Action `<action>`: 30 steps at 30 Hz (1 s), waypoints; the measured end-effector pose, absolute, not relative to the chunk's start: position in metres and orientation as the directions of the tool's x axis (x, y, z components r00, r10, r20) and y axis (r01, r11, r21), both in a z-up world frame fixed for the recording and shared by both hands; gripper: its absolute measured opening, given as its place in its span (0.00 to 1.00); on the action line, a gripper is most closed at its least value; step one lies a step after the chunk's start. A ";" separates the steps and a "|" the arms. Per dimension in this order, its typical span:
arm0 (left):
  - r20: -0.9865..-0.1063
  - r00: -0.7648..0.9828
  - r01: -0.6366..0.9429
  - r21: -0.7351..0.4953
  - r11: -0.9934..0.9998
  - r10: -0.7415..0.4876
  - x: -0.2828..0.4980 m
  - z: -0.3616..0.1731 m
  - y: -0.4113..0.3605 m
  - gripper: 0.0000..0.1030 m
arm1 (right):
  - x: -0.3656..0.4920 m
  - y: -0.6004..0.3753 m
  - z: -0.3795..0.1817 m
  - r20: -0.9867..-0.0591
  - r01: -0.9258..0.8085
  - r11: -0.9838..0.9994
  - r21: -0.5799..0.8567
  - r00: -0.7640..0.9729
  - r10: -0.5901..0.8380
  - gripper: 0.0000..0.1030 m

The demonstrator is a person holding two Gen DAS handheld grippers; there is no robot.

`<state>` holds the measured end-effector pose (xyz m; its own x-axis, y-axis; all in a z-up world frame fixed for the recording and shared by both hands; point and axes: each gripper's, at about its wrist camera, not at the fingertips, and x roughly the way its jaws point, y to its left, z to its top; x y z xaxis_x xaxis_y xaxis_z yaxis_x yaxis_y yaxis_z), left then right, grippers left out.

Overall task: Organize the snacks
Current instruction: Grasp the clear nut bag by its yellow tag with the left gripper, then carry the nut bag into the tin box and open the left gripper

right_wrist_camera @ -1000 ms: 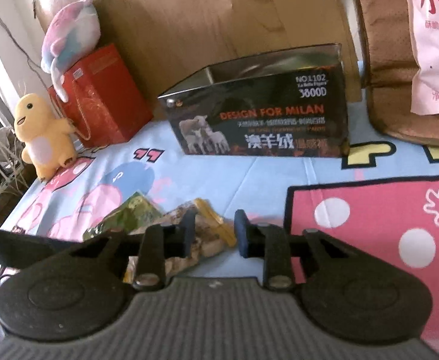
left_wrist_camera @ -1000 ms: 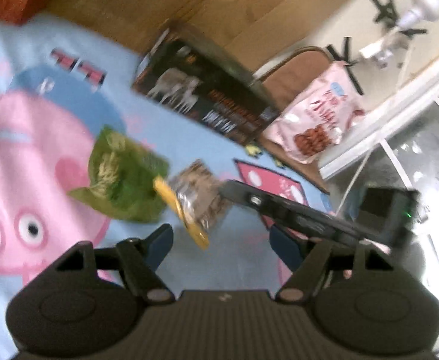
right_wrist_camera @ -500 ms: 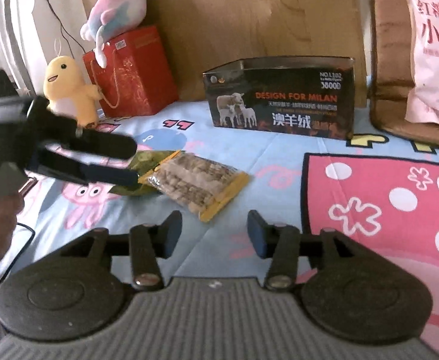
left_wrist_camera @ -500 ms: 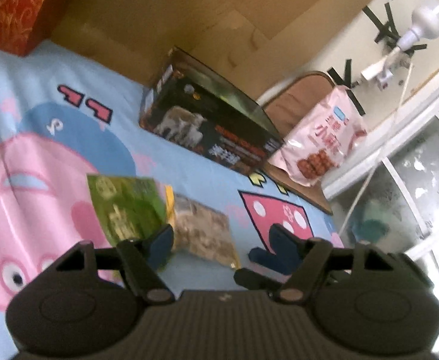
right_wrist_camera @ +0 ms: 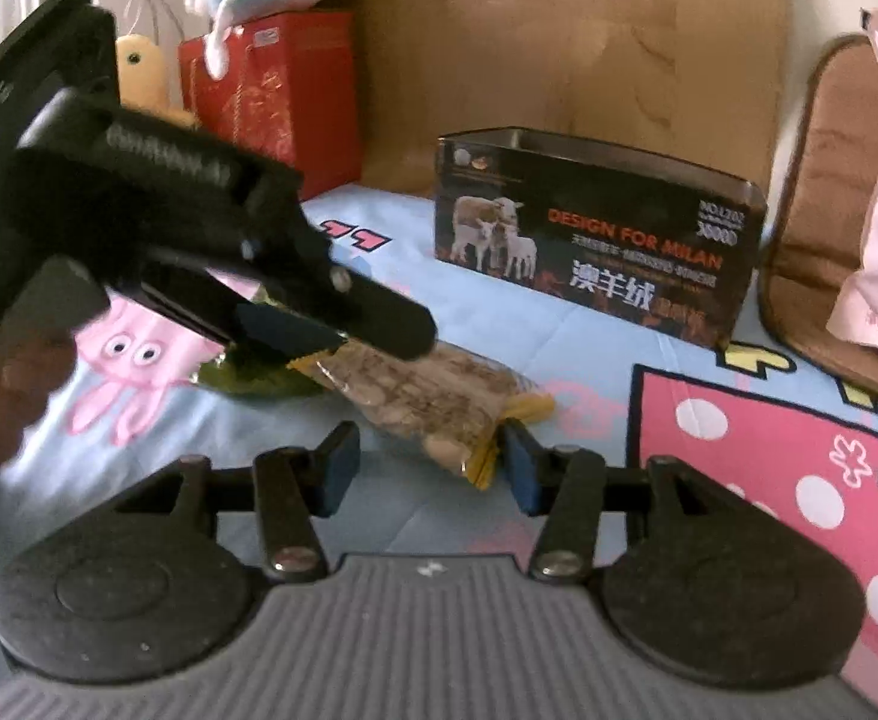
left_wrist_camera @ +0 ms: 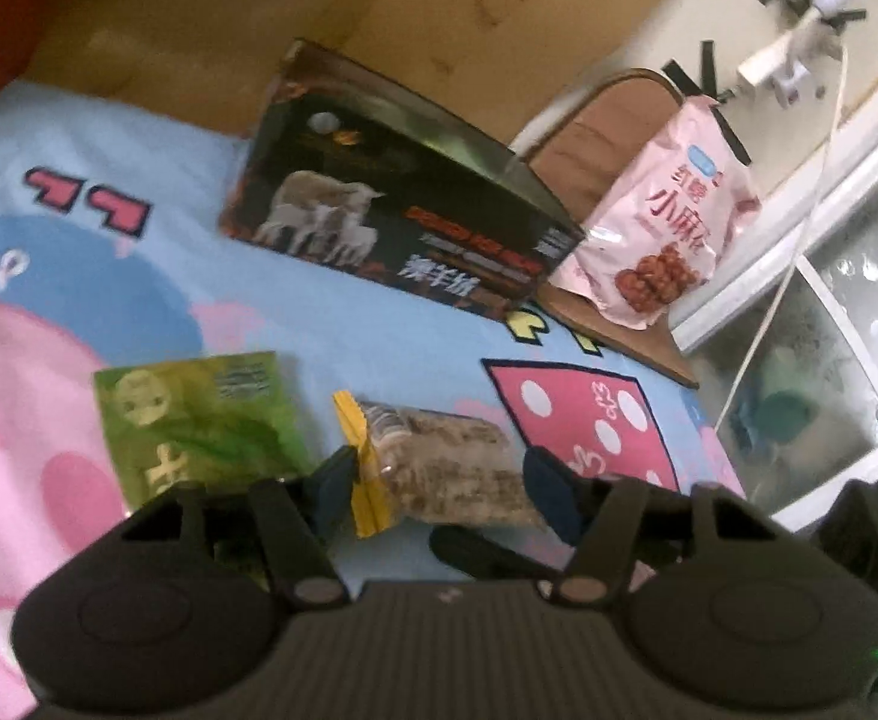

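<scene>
**Two grippers around the nut bag**

We see the nut bag [right_wrist_camera: 432, 396] lying flat on the sheet [right_wrist_camera: 487, 324], just beside the green packet [left_wrist_camera: 198, 420] and in front of the open box [right_wrist_camera: 595, 228]. Our right gripper [right_wrist_camera: 423, 468] is spread wide with one bag end between its fingers, not pinched. Our left gripper [left_wrist_camera: 439, 480] is also spread, straddling the bag. We judge the bag light, soft and crinkly, its film slippery and its contents shifting; the flat yellow seal [left_wrist_camera: 357, 468] looks the firmest place to pinch.
</scene>
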<state>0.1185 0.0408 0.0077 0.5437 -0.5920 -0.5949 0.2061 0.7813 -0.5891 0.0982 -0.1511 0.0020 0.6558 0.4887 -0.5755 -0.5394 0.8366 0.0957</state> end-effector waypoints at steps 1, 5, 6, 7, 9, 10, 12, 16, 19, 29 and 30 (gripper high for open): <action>-0.595 0.541 0.205 -0.592 0.779 -0.594 0.120 0.007 0.039 0.54 | 0.099 -0.153 0.002 -0.574 -0.525 0.845 0.098 0.664 0.479 0.39; -0.573 0.529 0.195 -0.635 0.747 -0.626 0.125 0.008 0.039 0.49 | 0.105 -0.169 0.002 -0.560 -0.465 0.867 0.181 0.676 0.480 0.34; -0.565 0.530 0.201 -0.641 0.741 -0.633 0.125 0.010 0.039 0.49 | 0.105 -0.173 0.002 -0.553 -0.452 0.870 0.198 0.681 0.480 0.33; -0.560 0.532 0.208 -0.641 0.739 -0.635 0.125 0.013 0.037 0.49 | 0.105 -0.176 0.002 -0.546 -0.442 0.871 0.212 0.686 0.481 0.33; -0.548 0.540 0.231 -0.633 0.739 -0.638 0.123 0.020 0.036 0.49 | 0.102 -0.180 0.004 -0.524 -0.430 0.873 0.231 0.701 0.484 0.32; -0.544 0.541 0.233 -0.635 0.737 -0.641 0.123 0.023 0.036 0.49 | 0.100 -0.182 0.005 -0.512 -0.428 0.873 0.236 0.708 0.486 0.33; -0.524 0.542 0.236 -0.655 0.718 -0.657 0.123 0.027 0.039 0.52 | 0.097 -0.183 0.007 -0.490 -0.429 0.871 0.238 0.721 0.489 0.33; -0.487 0.560 0.271 -0.658 0.703 -0.671 0.118 0.041 0.041 0.53 | 0.091 -0.185 0.013 -0.429 -0.438 0.870 0.226 0.757 0.493 0.32; -0.485 0.563 0.282 -0.648 0.707 -0.669 0.121 0.047 0.039 0.53 | 0.091 -0.185 0.016 -0.399 -0.438 0.875 0.209 0.779 0.485 0.32; -0.444 0.633 0.338 -0.578 0.743 -0.634 0.173 0.092 0.032 0.53 | 0.137 -0.185 0.054 -0.335 -0.430 0.894 0.127 0.830 0.446 0.32; -0.443 0.640 0.334 -0.575 0.747 -0.628 0.183 0.094 0.032 0.53 | 0.146 -0.184 0.058 -0.332 -0.428 0.896 0.118 0.834 0.441 0.33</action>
